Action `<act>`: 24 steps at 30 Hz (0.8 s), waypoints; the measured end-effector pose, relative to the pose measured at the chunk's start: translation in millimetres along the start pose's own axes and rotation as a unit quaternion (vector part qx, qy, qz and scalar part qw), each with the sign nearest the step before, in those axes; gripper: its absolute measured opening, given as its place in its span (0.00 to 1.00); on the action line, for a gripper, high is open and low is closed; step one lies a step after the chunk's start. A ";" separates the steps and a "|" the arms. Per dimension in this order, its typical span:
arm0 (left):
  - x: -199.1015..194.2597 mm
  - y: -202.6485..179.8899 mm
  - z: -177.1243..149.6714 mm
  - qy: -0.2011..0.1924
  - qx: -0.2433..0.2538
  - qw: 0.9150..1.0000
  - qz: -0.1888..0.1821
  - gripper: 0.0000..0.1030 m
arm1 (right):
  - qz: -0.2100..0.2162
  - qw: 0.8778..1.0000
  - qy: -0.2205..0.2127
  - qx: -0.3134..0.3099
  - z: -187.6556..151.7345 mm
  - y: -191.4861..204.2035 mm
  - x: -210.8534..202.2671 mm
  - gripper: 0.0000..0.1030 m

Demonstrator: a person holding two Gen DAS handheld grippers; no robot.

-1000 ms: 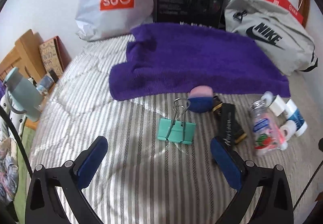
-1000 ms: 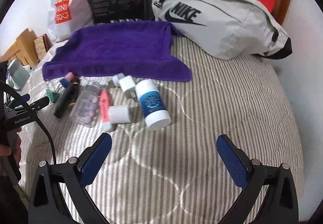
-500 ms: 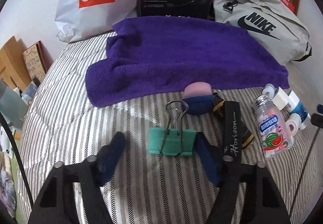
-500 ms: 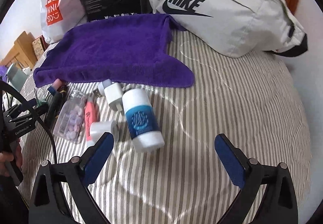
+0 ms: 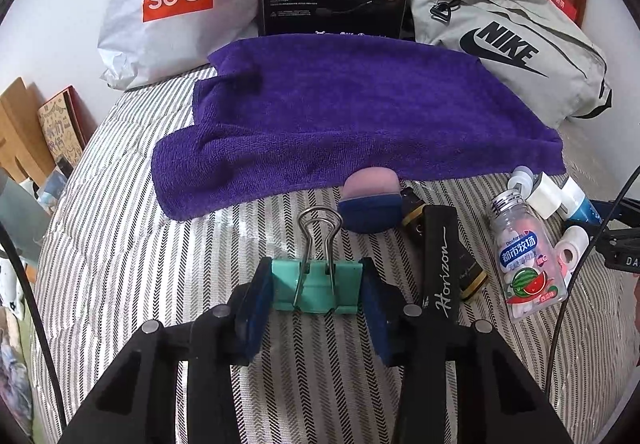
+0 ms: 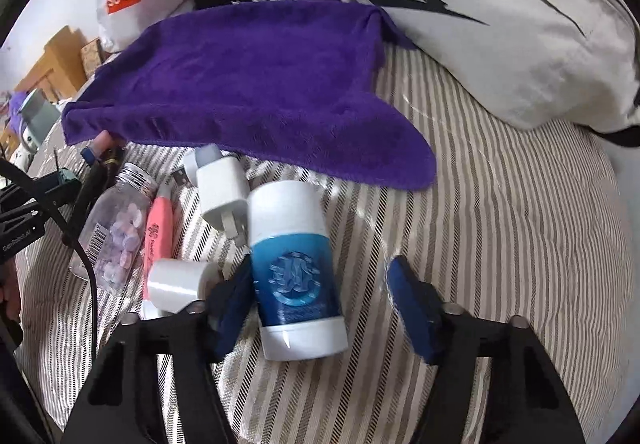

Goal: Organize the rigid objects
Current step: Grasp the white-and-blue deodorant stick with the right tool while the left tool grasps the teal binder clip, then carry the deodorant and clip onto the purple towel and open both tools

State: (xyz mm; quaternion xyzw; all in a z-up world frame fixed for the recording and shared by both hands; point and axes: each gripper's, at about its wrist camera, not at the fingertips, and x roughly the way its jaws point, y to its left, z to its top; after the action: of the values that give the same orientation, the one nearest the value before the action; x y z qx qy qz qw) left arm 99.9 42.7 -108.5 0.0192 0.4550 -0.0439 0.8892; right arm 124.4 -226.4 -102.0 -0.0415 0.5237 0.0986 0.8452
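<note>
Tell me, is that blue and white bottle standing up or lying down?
Lying down. The blue and white bottle rests on its side on the striped bedcover, between the right gripper's open fingers.

Both cameras sit low over the striped bed (image 5: pixel 120 264), facing the wall; the left looks from close in, the right nearer still, and both share the purple towel (image 5: pixel 360 115).

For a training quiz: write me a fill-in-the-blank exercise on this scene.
1. The left tongs pinch the teal ____ clip.
2. The right tongs straddle a white and ____ bottle lying on the bed.
3. The towel spread on the bed is ____.
4. The grey bag reads ____.

Missing: binder; blue; purple; NIKE
</note>
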 end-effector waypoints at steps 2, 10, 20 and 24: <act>0.5 -0.5 0.3 0.002 0.000 1.000 0.000 0.39 | 0.015 1.000 -0.002 0.000 2.0 0.3 -0.8 0.43; 0.1 2.6 2.2 0.013 -0.010 1.000 -0.007 0.38 | 0.042 0.999 0.009 0.010 8.3 -5.4 -3.7 0.35; -14.4 8.9 4.5 0.007 -0.024 1.000 -0.014 0.38 | 0.056 0.998 0.001 0.023 2.2 -16.7 -21.2 0.35; -20.7 9.9 8.4 0.000 -0.025 1.000 -0.015 0.38 | 0.069 0.997 -0.002 0.026 4.3 -17.4 -25.6 0.35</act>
State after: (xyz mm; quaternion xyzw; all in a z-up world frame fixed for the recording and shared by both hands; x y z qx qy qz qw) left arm 95.6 53.2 -86.8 -0.0102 0.4560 -0.0456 0.8888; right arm 120.7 -245.8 -77.8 0.0174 0.5260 0.1429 0.8382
